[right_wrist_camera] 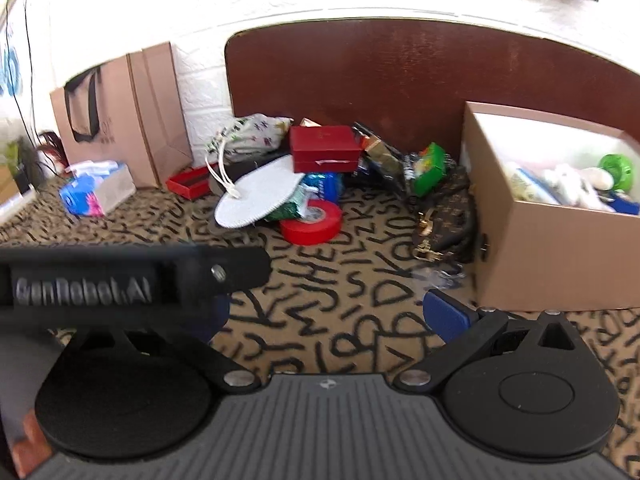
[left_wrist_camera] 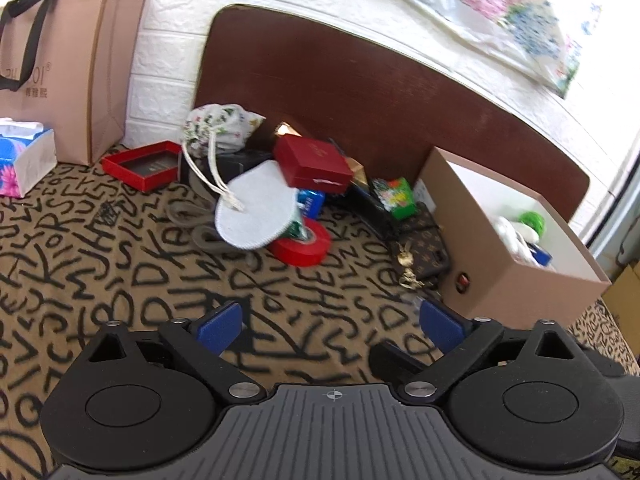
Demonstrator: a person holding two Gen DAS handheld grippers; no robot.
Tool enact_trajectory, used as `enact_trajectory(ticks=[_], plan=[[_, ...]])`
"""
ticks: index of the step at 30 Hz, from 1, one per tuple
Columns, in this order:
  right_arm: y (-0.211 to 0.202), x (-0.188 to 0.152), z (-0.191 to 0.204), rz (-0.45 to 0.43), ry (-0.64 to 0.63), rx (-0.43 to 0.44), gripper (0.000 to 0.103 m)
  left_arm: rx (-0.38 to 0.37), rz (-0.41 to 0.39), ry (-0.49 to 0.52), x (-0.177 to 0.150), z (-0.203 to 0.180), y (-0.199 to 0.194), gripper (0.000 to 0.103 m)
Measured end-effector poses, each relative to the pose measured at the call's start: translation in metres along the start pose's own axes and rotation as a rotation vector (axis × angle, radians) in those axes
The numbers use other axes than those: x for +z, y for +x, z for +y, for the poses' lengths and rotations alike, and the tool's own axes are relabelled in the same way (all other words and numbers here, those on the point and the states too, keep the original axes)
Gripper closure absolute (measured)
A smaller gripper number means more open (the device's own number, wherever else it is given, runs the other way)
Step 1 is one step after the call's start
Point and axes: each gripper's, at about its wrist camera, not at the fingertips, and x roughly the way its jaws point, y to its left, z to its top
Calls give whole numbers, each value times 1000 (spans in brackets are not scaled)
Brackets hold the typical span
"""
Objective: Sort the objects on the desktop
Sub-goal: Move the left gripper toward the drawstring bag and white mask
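A pile of small objects lies at the back of the table: a red tape roll (left_wrist_camera: 301,245) (right_wrist_camera: 313,222), a white round pad (left_wrist_camera: 256,206) (right_wrist_camera: 260,192), a red box (left_wrist_camera: 314,165) (right_wrist_camera: 325,149), a drawstring pouch (left_wrist_camera: 218,128) (right_wrist_camera: 250,136), a green packet (left_wrist_camera: 396,196) (right_wrist_camera: 430,168) and a brown patterned wallet (left_wrist_camera: 424,246) (right_wrist_camera: 450,216). An open cardboard box (left_wrist_camera: 508,280) (right_wrist_camera: 552,256) at the right holds several items. My left gripper (left_wrist_camera: 330,326) is open and empty, short of the pile. My right gripper (right_wrist_camera: 328,316) is open and empty; the left gripper's body (right_wrist_camera: 132,276) hides its left finger.
A brown paper bag (left_wrist_camera: 72,68) (right_wrist_camera: 120,116) and a tissue pack (left_wrist_camera: 24,160) (right_wrist_camera: 96,192) stand at the back left. An open red box lid (left_wrist_camera: 140,164) (right_wrist_camera: 188,182) lies beside them. A dark wooden board (left_wrist_camera: 360,92) backs the pile. The letter-patterned cloth (left_wrist_camera: 120,280) covers the table.
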Motion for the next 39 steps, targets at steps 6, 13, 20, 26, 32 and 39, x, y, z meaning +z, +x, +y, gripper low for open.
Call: enact_trajectory(ticks=[6, 13, 20, 26, 32, 39], plan=[[32, 8, 1, 4, 6, 23, 0, 27, 9, -4, 23, 27, 24, 12], [74, 21, 12, 5, -30, 66, 4, 30, 47, 9, 38, 51, 61, 20], [112, 26, 31, 43, -82, 114, 19, 54, 61, -46, 49, 89, 83, 27], [142, 26, 43, 82, -90, 157, 31, 62, 45, -86, 55, 117, 88, 29], [161, 28, 54, 91, -111, 168, 36, 78, 51, -174, 61, 149, 102, 31], [176, 34, 61, 77, -132, 162, 48, -4, 19, -225, 70, 161, 117, 39]])
